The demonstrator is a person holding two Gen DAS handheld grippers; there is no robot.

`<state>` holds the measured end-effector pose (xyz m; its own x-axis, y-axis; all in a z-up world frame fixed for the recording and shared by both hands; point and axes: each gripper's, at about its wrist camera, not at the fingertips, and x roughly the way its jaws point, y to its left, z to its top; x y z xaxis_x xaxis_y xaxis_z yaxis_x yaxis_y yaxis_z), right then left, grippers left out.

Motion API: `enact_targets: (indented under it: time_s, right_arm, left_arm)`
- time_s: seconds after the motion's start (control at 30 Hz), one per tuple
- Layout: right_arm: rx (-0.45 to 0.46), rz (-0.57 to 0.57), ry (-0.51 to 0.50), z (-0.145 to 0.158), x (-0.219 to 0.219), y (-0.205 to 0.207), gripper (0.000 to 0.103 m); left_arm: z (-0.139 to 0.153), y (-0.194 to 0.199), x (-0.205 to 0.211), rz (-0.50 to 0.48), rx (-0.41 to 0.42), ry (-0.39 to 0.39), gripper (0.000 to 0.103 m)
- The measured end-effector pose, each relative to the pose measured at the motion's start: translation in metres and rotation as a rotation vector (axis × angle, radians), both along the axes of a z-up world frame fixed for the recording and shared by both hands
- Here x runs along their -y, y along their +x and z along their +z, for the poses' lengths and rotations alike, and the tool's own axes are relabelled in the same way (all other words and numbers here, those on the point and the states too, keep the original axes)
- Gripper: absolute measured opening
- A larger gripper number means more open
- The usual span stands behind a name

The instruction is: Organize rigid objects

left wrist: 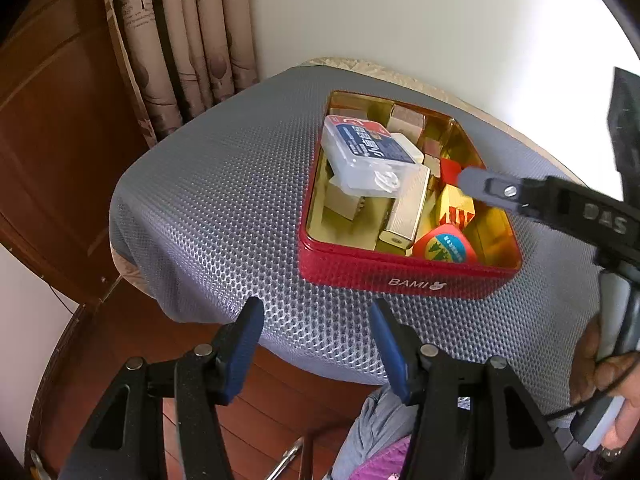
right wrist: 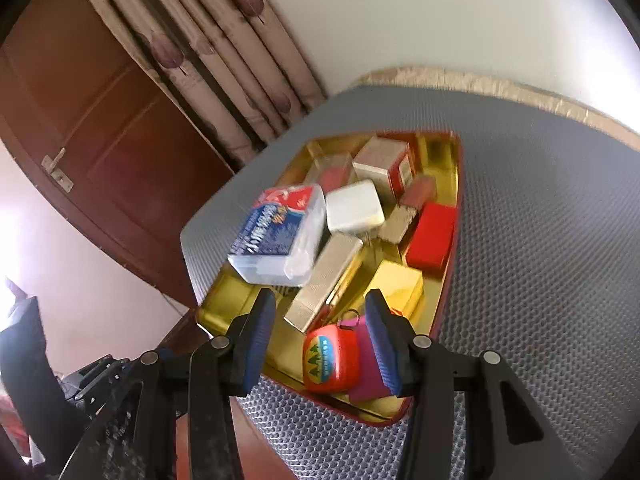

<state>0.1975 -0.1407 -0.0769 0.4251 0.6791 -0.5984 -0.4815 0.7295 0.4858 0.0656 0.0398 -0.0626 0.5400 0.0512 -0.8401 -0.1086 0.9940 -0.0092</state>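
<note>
While the red tin (left wrist: pixel 404 276) sits on the grey dotted mat (left wrist: pixel 224 216) that covers the round table, we hold both grippers near it and neither one carries anything. Our left gripper (left wrist: pixel 316 320) hangs over the mat at the near edge of the table, just short of the tin's front wall (the one printed BAMI), and its blue fingers (left wrist: pixel 244 344) stand partly apart with nothing but mat showing between them. Our right gripper (right wrist: pixel 320 312) reaches in over the tin's near corner; its jaws are likewise partly apart, and between them we see only the things lying below in the tin, with neither pad pressing on any of them as far as we can tell. In the left view one grey fingertip of the right gripper shows above the tin's right side. The tin, gold inside, is full: a clear plastic case (right wrist: pixel 280 236) with a blue and red label lies tilted on top of the heap, a white block (right wrist: pixel 354 206) is just beside it, a long silver box (right wrist: pixel 324 280) slants beneath them, a yellow box (right wrist: pixel 396 288) and a red box (right wrist: pixel 434 236) lie along the right wall, and a round red tape measure (right wrist: pixel 330 360) rests in the near corner against something magenta.
</note>
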Motion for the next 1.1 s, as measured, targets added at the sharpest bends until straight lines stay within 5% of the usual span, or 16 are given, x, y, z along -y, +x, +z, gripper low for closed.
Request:
enact_targets:
  time_s: [0.13,0.3,0.4,0.6,1.1]
  right_arm:
    - [0.115,-0.054,-0.02,0.018,0.007,-0.02,0.06]
    - [0.317,-0.209,-0.084,0.034,0.019,-0.06,0.095]
    - [0.435,-0.284,-0.115,0.042,0.023,-0.084,0.1]
    - [0.539,-0.401,-0.082,0.056,0.03,-0.116,0.103]
    - [0.534,-0.432,-0.12,0.062,0.039,-0.143,0.103]
  left_arm:
    - [0.002,-0.001,-0.001,0.006,0.012,-0.005,0.056]
    - [0.009,-0.005,-0.005,0.03,0.06,-0.032,0.056]
    - [0.017,-0.011,-0.009,0.049,0.125,-0.056,0.056]
    - [0.03,-0.024,-0.011,0.076,0.251,-0.056,0.056]
    - [0.047,-0.044,0.004,0.055,0.371,0.039,0.056]
